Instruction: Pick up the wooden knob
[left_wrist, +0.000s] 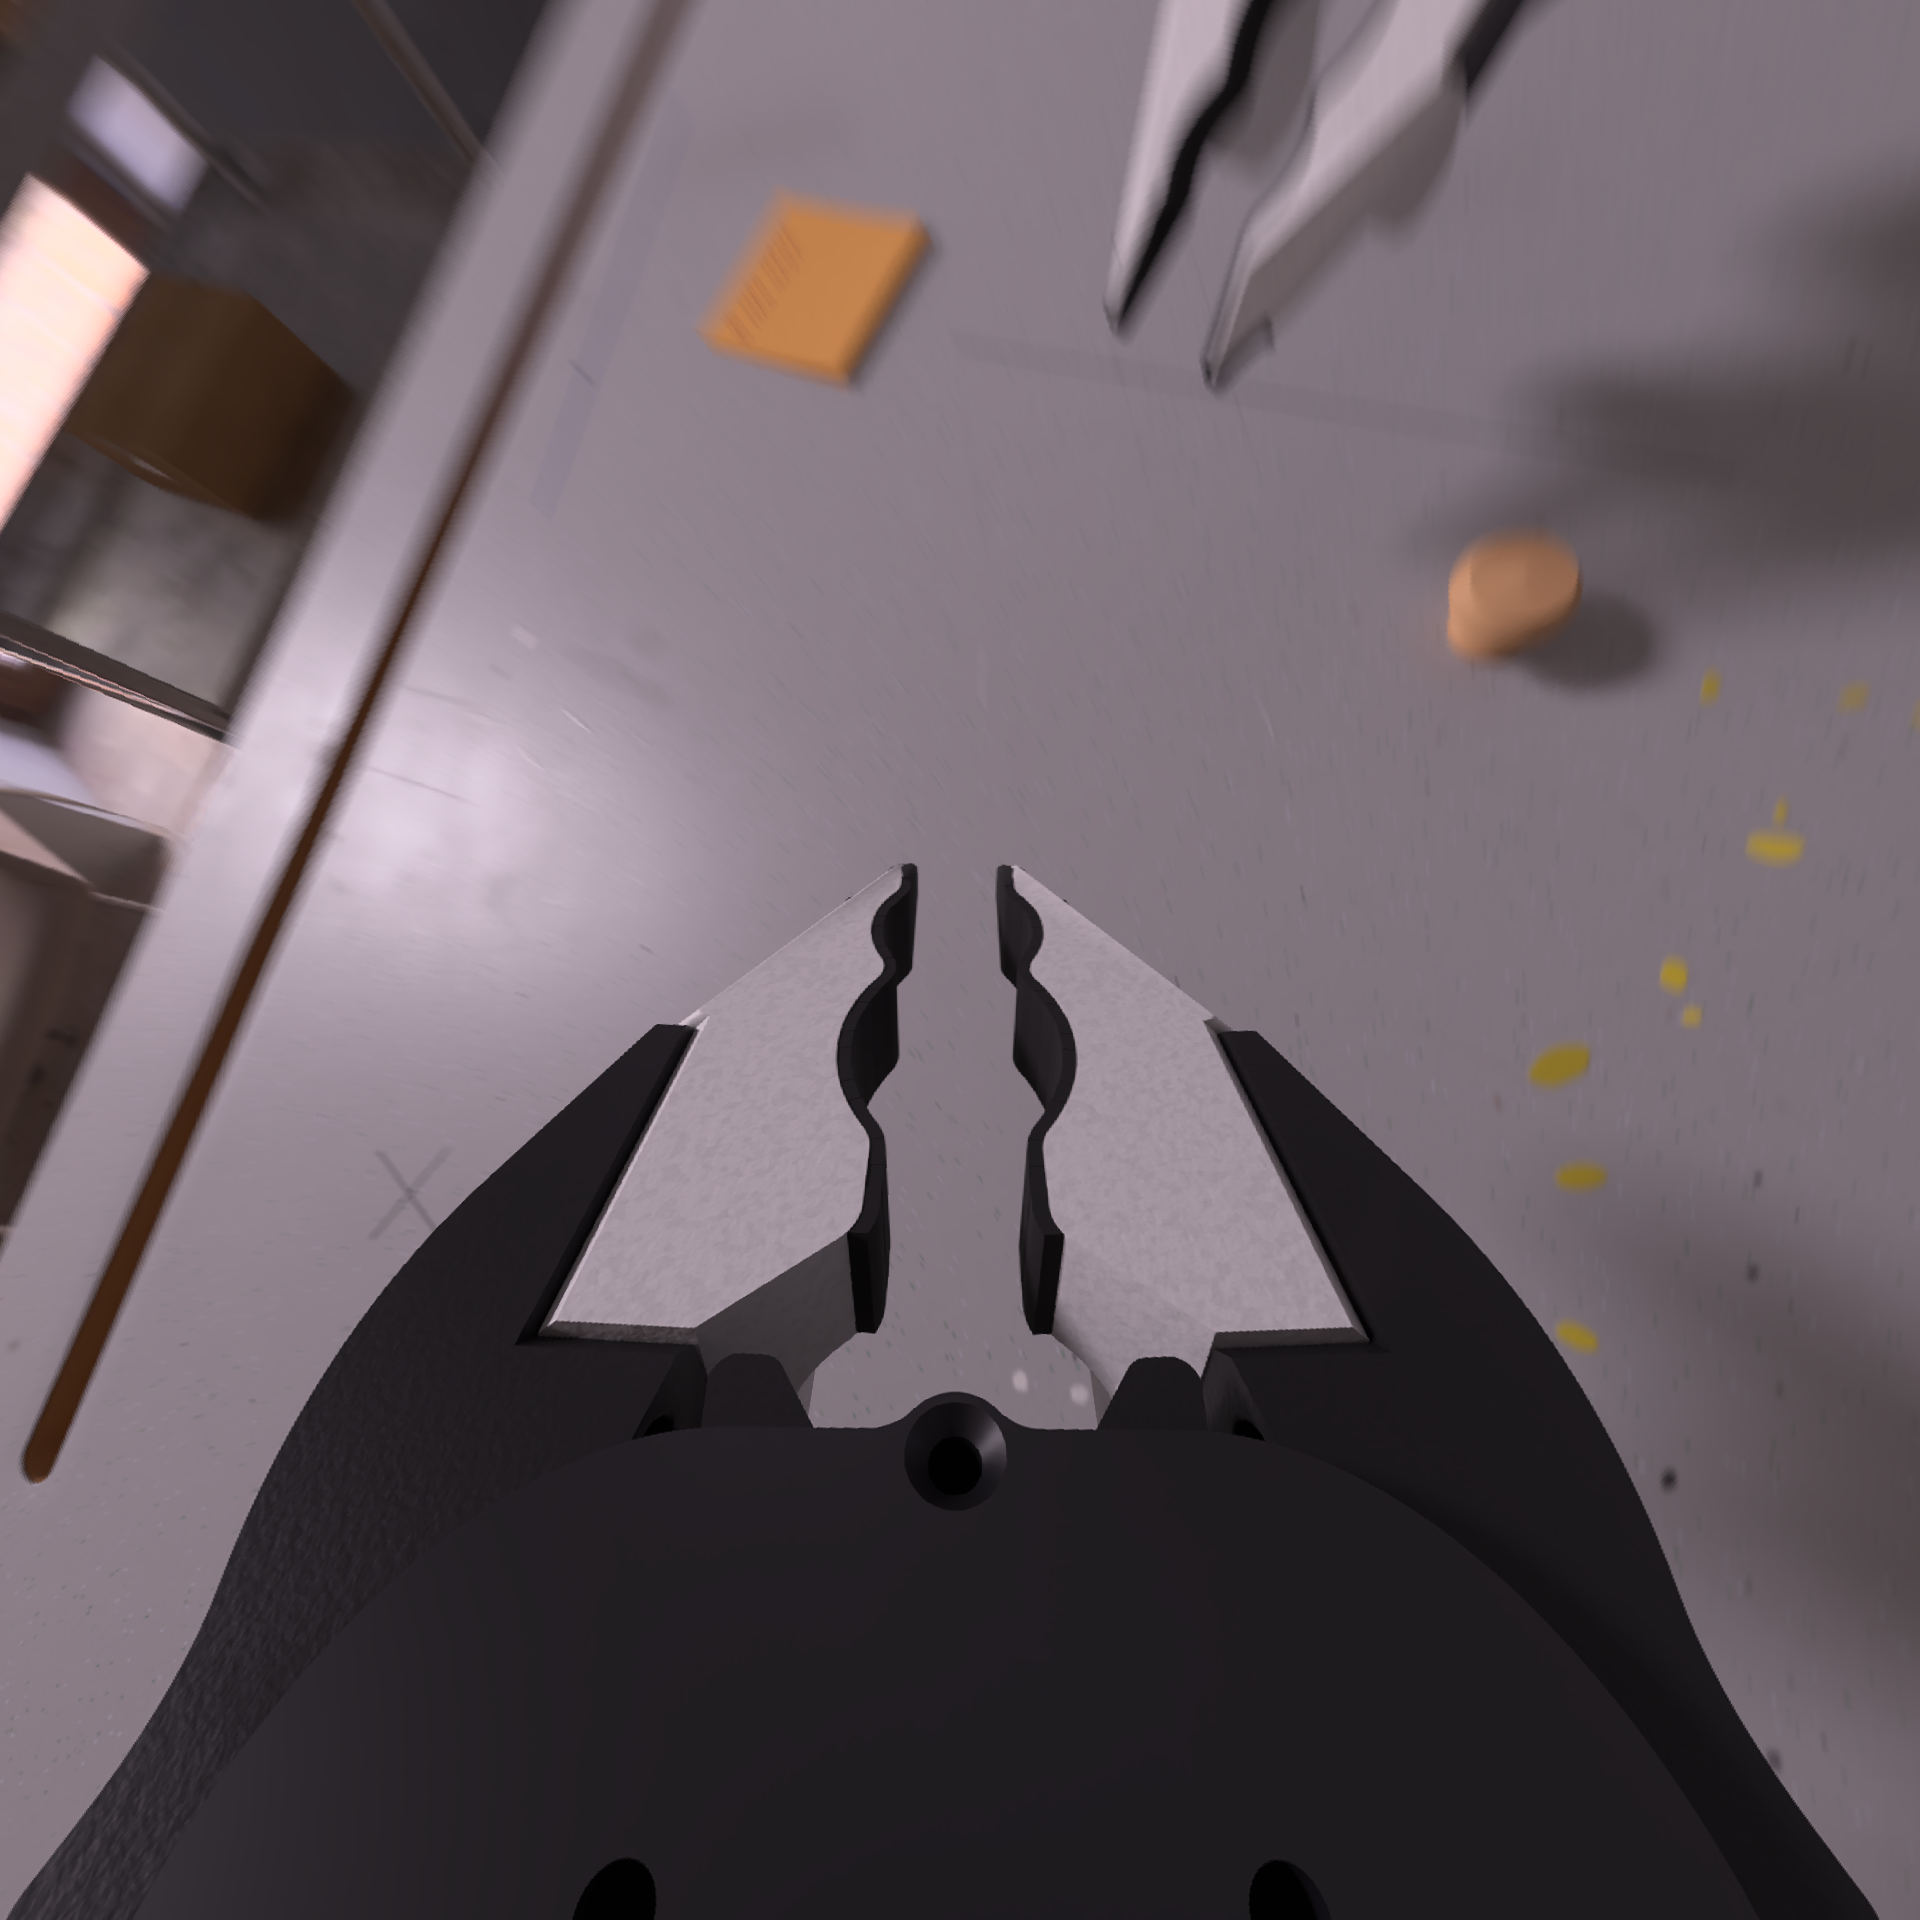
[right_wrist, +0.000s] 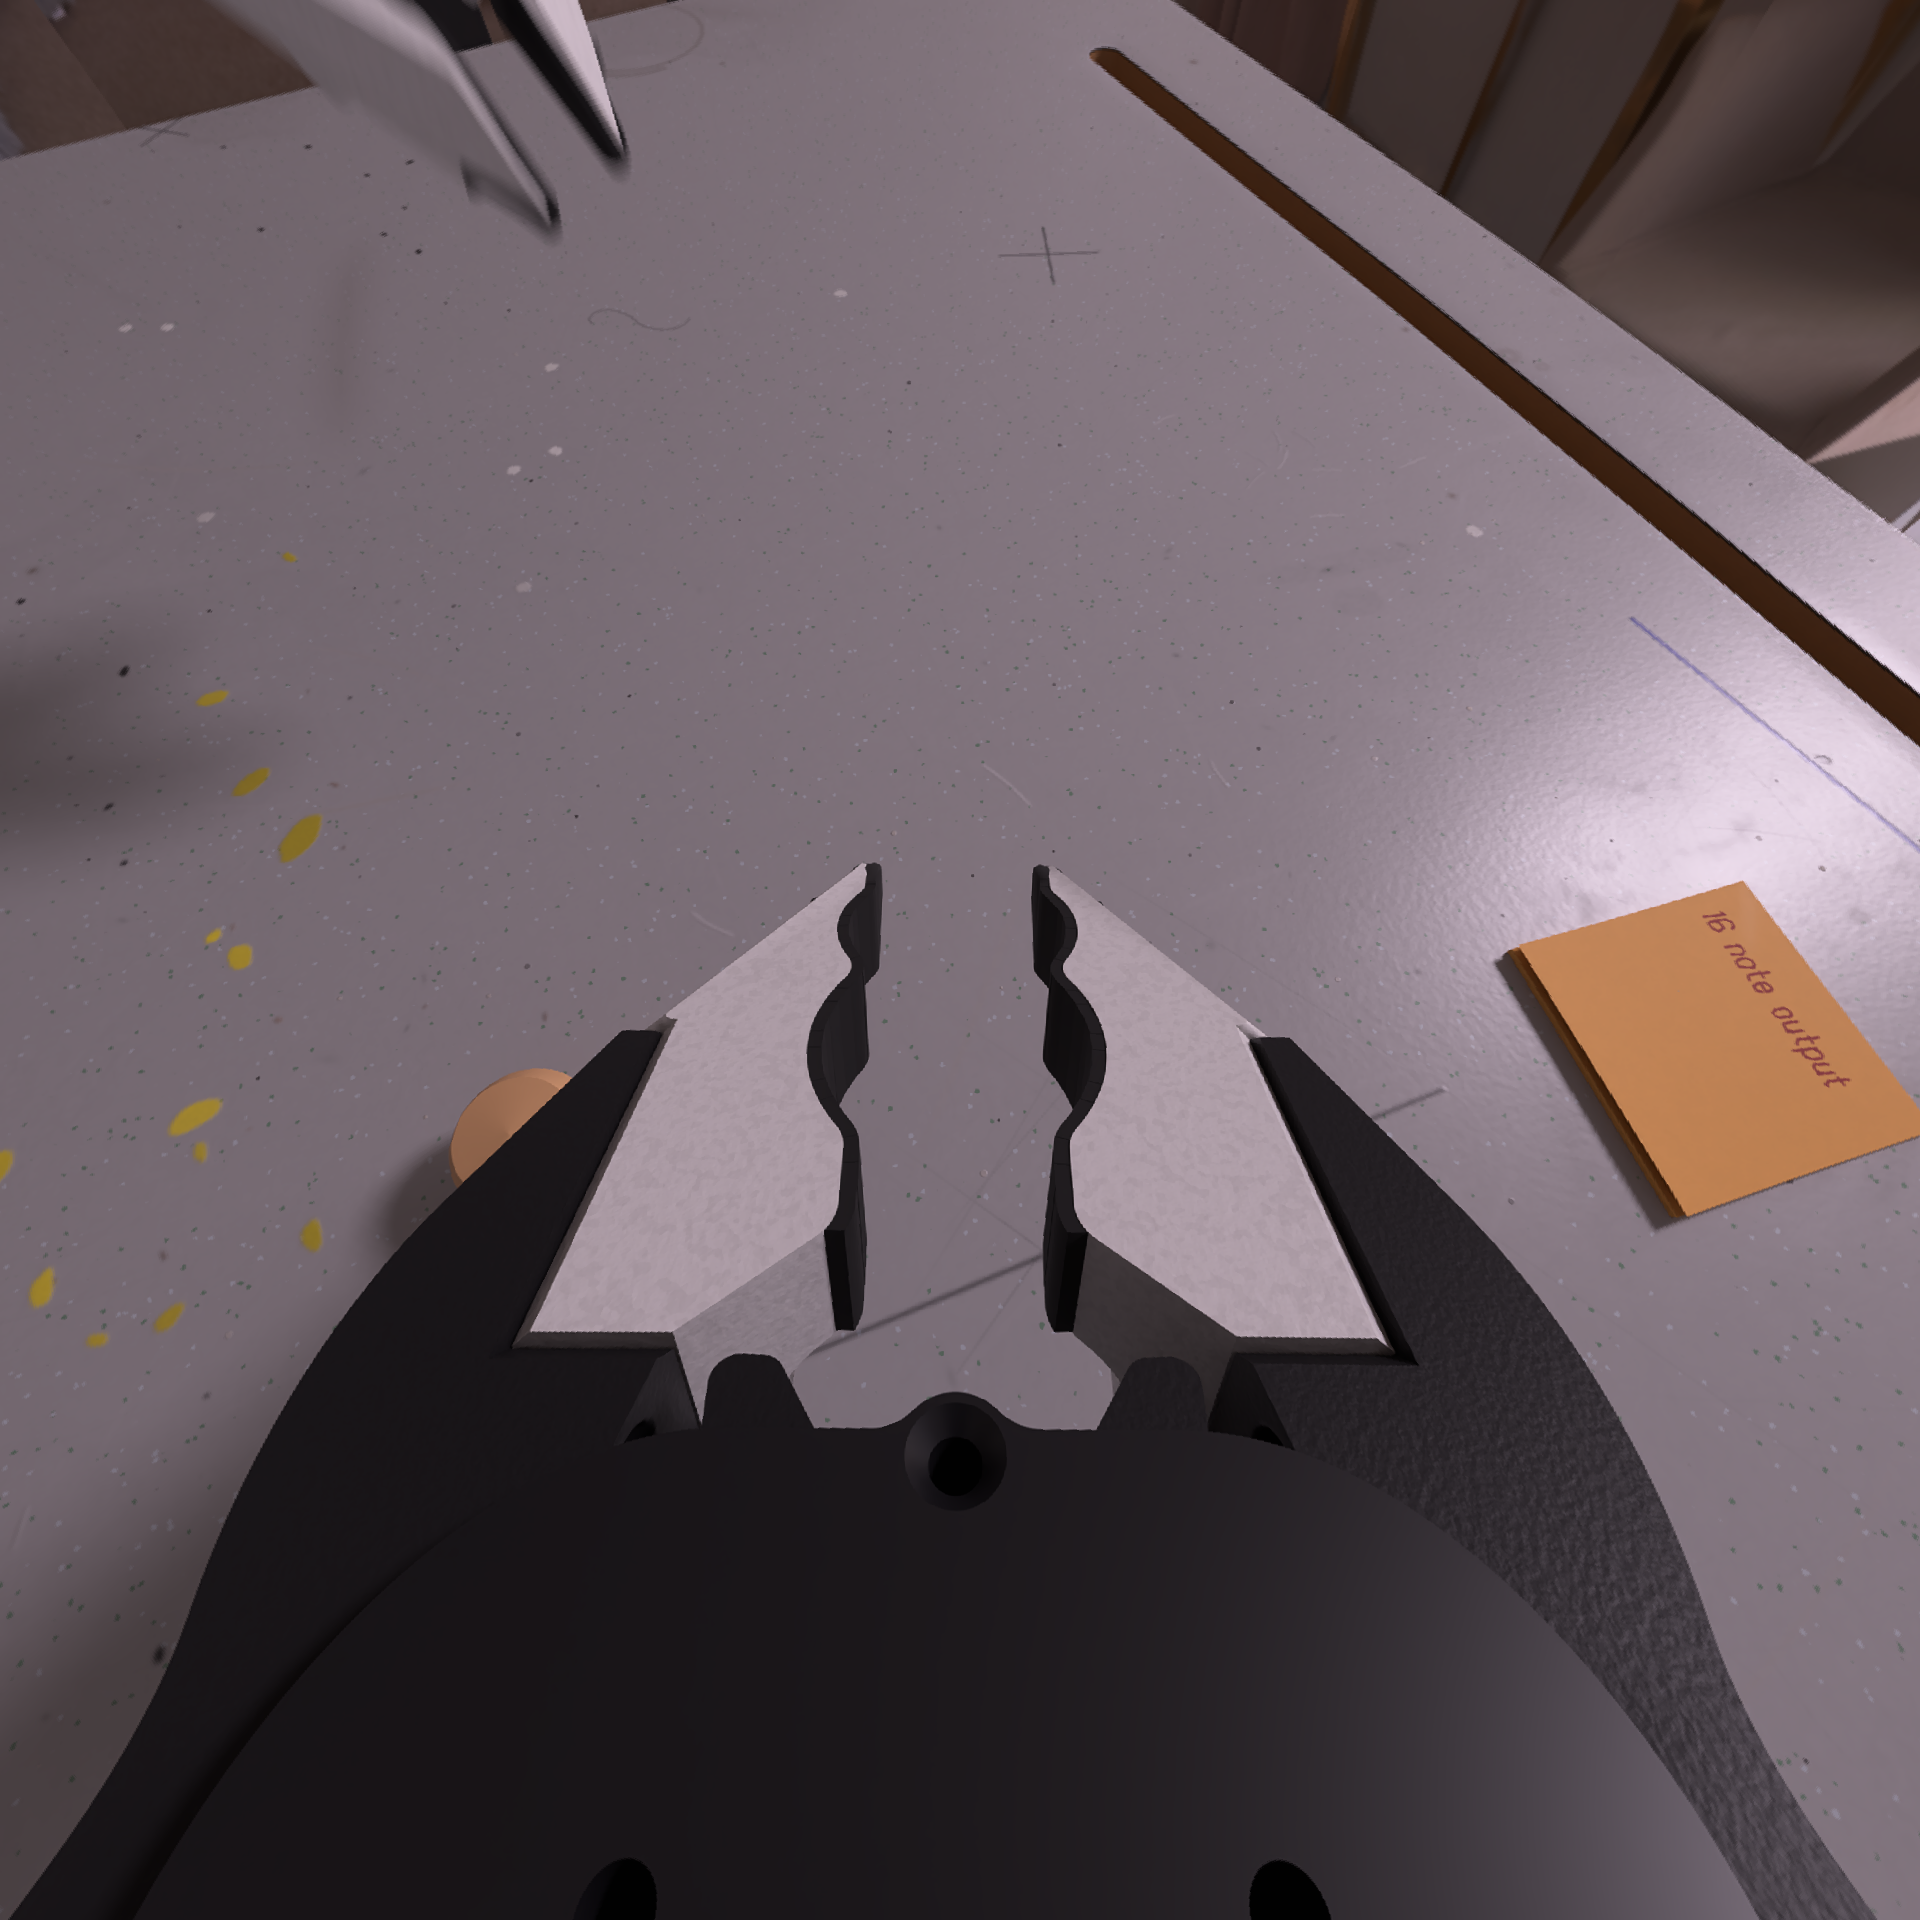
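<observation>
we took the wooden knob (left_wrist: 1514, 594) as our landmark on the grey table (left_wrist: 1039, 665). it lay on its side on the bare surface, with nothing gripping it, its narrower end pointing down and to the left in the left wrist view. our left gripper (left_wrist: 956, 883) sat well apart from the knob, which lay ahead of it and off to its right; the fingers were parted by a narrow gap and held nothing. our right gripper (right_wrist: 956, 883) was much nearer: in its own view the knob (right_wrist: 504, 1117) peeked out just beside the left flank of its black body, level with the base of the fingers, so the tips had already overshot it. those fingers also stood apart and empty. we judged that the right gripper was the better placed, but it would need to draw back and swing left before the knob could sit between the fingers.

most of the knob was hidden behind the right gripper's body, so its long axis could not be read from that view. the left wrist view was smeared with blur. an orange note pad (right_wrist: 1714, 1049) lay well apart from the knob, beyond the right gripper, and yellow paint flecks (left_wrist: 1558, 1065) dotted the table near the knob.
</observation>
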